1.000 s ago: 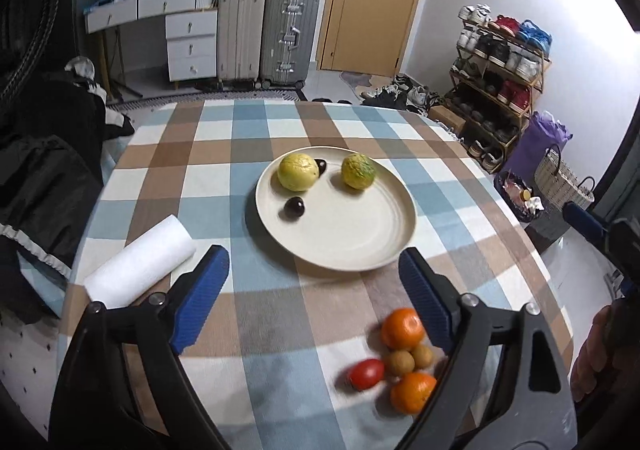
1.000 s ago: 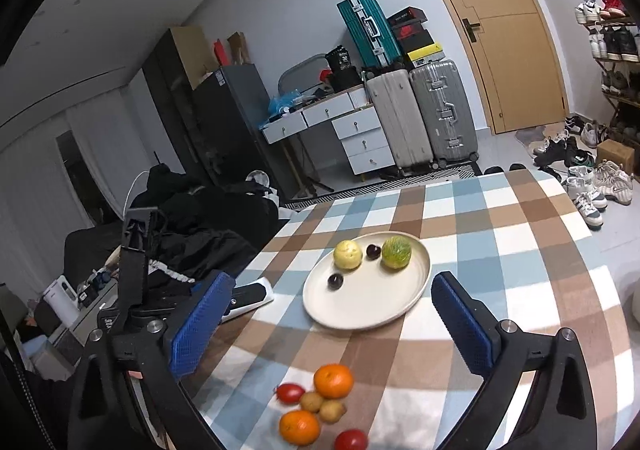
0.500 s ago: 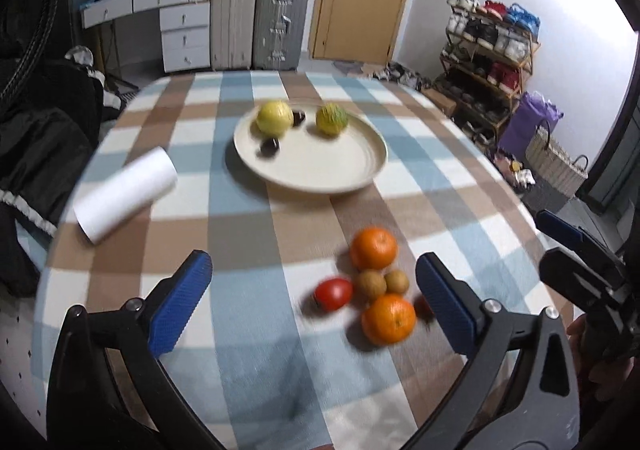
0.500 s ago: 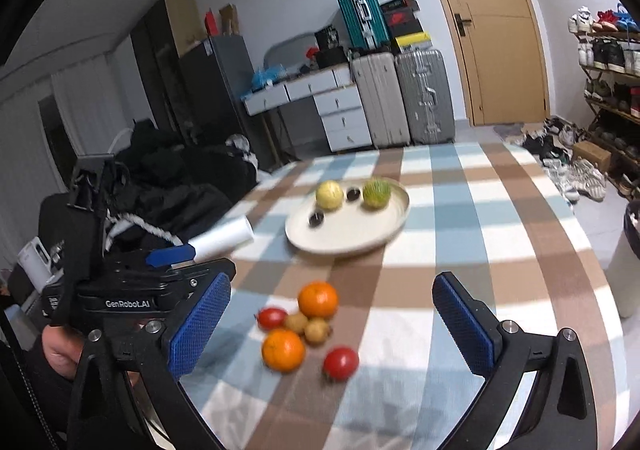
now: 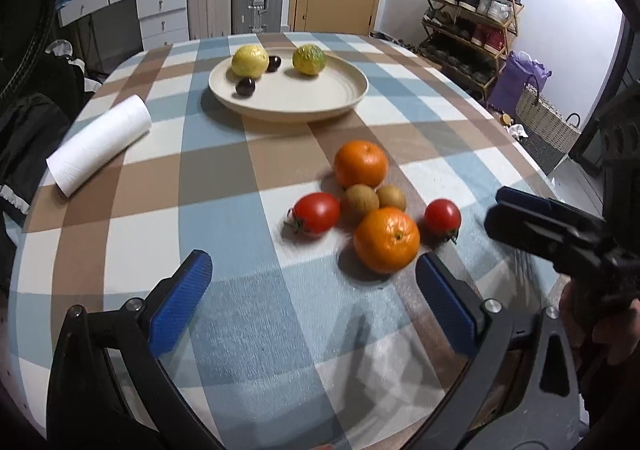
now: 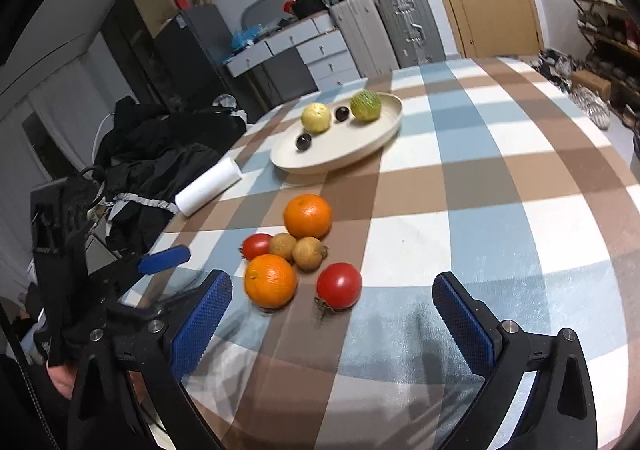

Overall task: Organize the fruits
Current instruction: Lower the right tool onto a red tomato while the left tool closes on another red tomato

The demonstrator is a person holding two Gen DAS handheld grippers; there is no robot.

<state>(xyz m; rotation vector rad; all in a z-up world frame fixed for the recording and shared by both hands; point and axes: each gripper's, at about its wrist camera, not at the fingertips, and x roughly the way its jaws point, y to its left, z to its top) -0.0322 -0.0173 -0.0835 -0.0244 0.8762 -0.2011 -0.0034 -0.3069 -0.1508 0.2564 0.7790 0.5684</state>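
Six loose fruits sit bunched on the checked tablecloth (image 5: 224, 178), on the near side of the cream plate (image 5: 340, 98) and well apart from it: a near orange (image 5: 386, 240), a far orange (image 5: 361, 163) closest to the plate, two small brown fruits (image 5: 359, 202) touching between them, a left tomato (image 5: 316, 212) and a right tomato (image 5: 442, 215). On the plate already lie a yellow fruit (image 5: 249, 60), a green-yellow fruit (image 5: 308, 59) and two dark cherries (image 5: 245, 86). The left gripper (image 5: 316, 302) hangs nearer than the pile, its blue fingers spread wide with nothing between them; the right gripper (image 6: 332, 326) is likewise wide open and empty, facing the right tomato. The likely trouble lies in the crowding: the fruits touch, so a finger pushed in beside one may nudge its neighbours, and round fruit could roll away from the plate toward the table edge. Both grippers converge on the same pile and could collide. A tomato squeezed hard may split. A paper towel roll (image 5: 100, 144) lies left of the plate, clear of the approach.
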